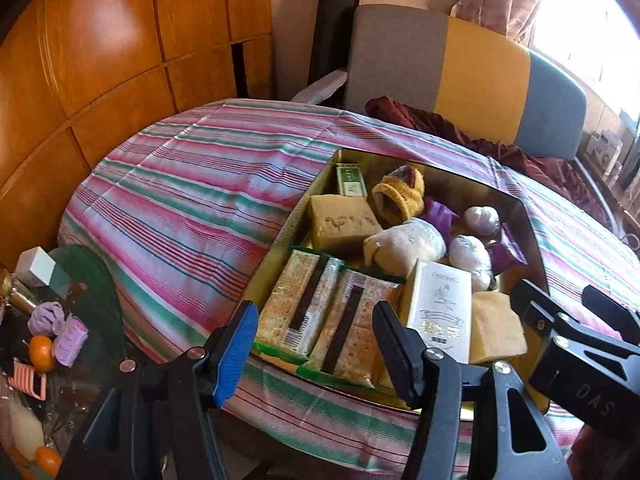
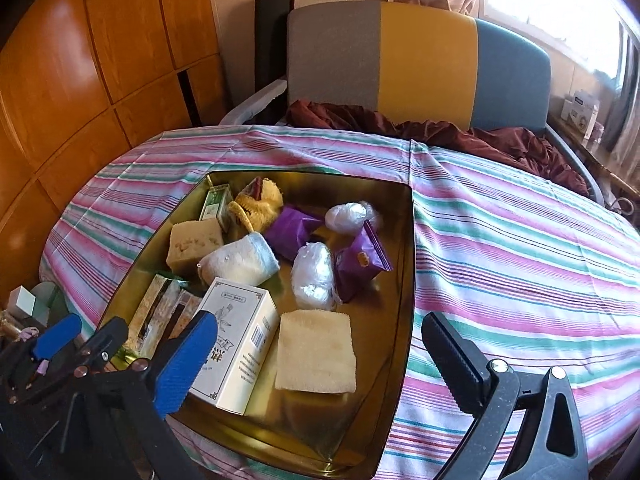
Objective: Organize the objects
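An open gold tin point(image 1: 276, 252) lies on the striped tablecloth and holds several items. Among them are two cracker packets point(image 1: 320, 320), a white box point(image 1: 440, 312), a brown sponge point(image 1: 344, 224), a rolled white towel point(image 1: 404, 244) and purple packets point(image 2: 360, 260). My left gripper point(image 1: 316, 350) hovers open over the cracker packets, with nothing between its pads. In the right wrist view my right gripper point(image 2: 320, 364) stands wide open just above a pale yellow sponge point(image 2: 316, 352), which lies flat on the tin's floor point(image 2: 380, 320) beside the white box point(image 2: 236, 344). No pad touches the sponge.
A glass side table at the left carries oranges point(image 1: 42, 352), purple hair rollers point(image 1: 70, 340) and small clutter. Behind the table stand a grey, yellow and blue chair point(image 1: 480, 76) with a maroon cloth point(image 1: 440, 124) and a wooden panel wall. Bare tablecloth point(image 2: 520, 260) spreads to the right of the tin.
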Tool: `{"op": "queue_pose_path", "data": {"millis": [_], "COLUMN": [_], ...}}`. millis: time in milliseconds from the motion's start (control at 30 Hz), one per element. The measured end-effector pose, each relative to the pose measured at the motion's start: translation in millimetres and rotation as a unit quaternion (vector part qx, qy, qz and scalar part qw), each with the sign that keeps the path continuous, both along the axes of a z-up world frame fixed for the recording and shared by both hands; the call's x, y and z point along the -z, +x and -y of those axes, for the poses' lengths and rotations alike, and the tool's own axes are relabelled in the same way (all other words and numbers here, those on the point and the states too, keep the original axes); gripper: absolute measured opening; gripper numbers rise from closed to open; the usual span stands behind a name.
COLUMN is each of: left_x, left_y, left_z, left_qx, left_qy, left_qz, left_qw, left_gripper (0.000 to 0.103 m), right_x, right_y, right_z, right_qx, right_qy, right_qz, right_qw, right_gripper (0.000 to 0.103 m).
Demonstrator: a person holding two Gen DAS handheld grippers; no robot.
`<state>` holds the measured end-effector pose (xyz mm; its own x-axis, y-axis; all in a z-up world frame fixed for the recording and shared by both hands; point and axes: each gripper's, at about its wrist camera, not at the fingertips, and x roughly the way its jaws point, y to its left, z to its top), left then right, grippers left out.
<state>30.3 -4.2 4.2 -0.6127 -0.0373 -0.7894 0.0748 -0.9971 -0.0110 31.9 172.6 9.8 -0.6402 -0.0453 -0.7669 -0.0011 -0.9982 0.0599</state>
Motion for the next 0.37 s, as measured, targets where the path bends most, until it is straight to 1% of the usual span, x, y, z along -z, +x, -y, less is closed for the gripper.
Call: {"op": "queue_pose_path", "data": {"millis": [133,200,267,367], "left_x": [-0.4,-1.0,-1.7,-2.6], "left_y": [1.5,2.6,3.9,3.6], "left_z": [-2.5,-2.0,-3.4,-5.7], "left_qx": [-0.002,-0.005,-0.009,-0.002], "left_qy": [-0.016,-0.017,-0.029,-0.031], "left_qz": [-0.008,-0.015,-0.024,-0.028], "left_qw": [0.9998,0.9997,0.9993,0.9991], "left_gripper": [0.060,0.060,0.060,0.060], "right_x": [2.0,3.3,4.4,5.4], "right_y": [-0.9,-1.6,-1.7,-1.8], "right_z": [-2.9,-4.2,-4.9,-5.7], "right_qx": [0.005,0.008,0.009,0.010], "right_qy": [-0.002,-0.004,-0.004,-0.004], "right_qz": [0.003,0.005,0.005,0.006], "right_qw": [1.000,1.000,1.000,1.000], "right_gripper": [0.103,0.103,0.103,0.103]}}
